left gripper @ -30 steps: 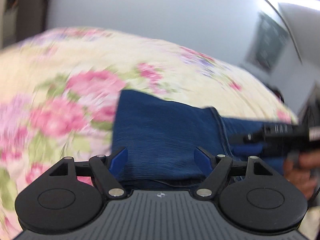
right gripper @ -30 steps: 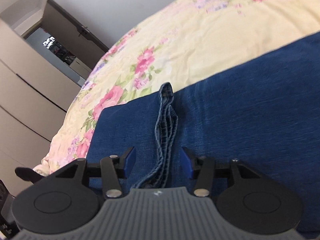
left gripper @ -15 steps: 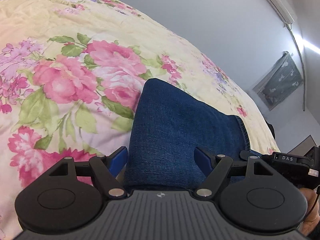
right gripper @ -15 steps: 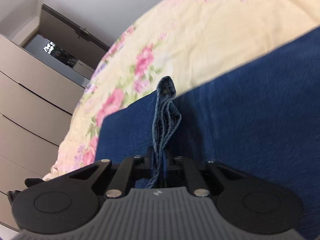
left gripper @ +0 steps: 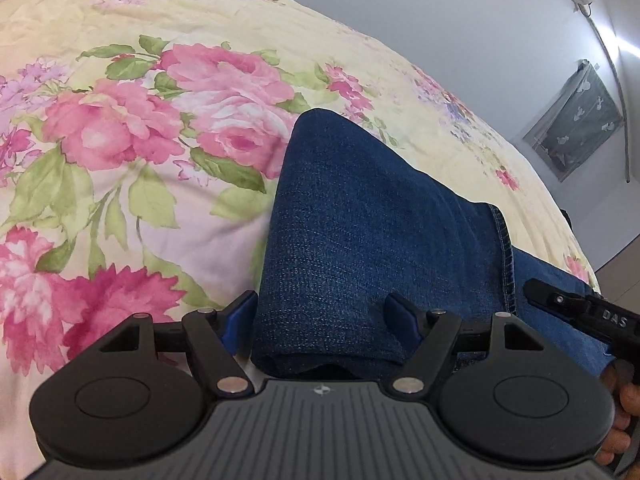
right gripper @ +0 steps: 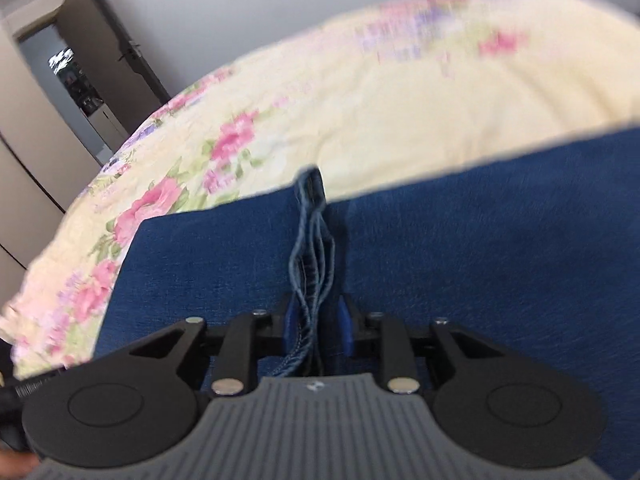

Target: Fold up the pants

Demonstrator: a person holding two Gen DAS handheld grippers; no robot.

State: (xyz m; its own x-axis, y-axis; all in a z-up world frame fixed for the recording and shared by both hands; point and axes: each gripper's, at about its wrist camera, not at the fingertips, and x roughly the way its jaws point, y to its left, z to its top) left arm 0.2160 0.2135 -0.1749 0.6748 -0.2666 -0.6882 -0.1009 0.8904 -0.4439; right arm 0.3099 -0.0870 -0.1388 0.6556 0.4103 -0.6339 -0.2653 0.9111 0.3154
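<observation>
Right hand-held gripper (right gripper: pixel 315 328) was clamped on the pants (right gripper: pixel 460 248) hem, now opening, hem between its pads. Left hand-held gripper (left gripper: pixel 322 318) released, closing, straddling folded pants on floral bed (left gripper: pixel 120 120).

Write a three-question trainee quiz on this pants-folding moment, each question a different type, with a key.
1. True or false: the jeans lie on a plain white sheet.
2. Multiple choice: what sits between the fingers of the right gripper? A) a sock B) the bunched hem edge of the jeans C) nothing
3. Fill in: the left gripper straddles the folded ___ end of the denim, jaws wide.

Key: 1 false, the bedspread is floral; 2 B; 3 near.
</observation>
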